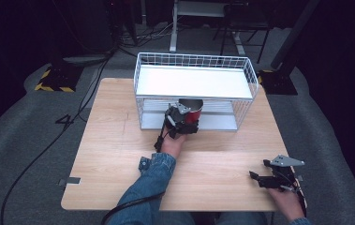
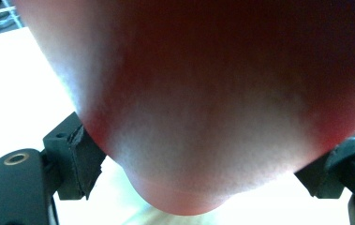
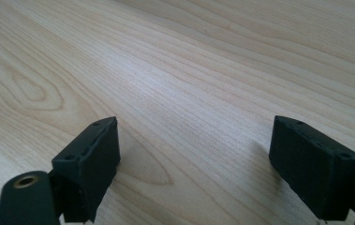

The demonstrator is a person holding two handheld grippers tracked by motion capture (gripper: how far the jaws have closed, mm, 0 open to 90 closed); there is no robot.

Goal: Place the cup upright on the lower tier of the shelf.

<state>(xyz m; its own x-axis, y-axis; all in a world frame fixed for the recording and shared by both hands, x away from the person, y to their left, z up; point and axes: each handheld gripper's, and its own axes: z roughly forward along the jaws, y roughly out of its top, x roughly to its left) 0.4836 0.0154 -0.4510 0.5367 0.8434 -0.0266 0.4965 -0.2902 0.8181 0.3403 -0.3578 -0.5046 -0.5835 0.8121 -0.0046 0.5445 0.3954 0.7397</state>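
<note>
high view: left gripper (image 1: 183, 123) jaws clamp red cup (image 1: 192, 110).

A lab or studio: dark surroundings, floor cables (image 1: 39, 154), hazard-striped stand base (image 1: 53, 79), grey carpet (image 1: 20, 122).

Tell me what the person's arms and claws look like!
Both claws, the left claw and the right claw, are black with two chunky, blocky jaws. Each carries a grey three-cornered plate on top and trails a black cable. The left arm wears a blue denim sleeve with a buttoned cuff.
</note>
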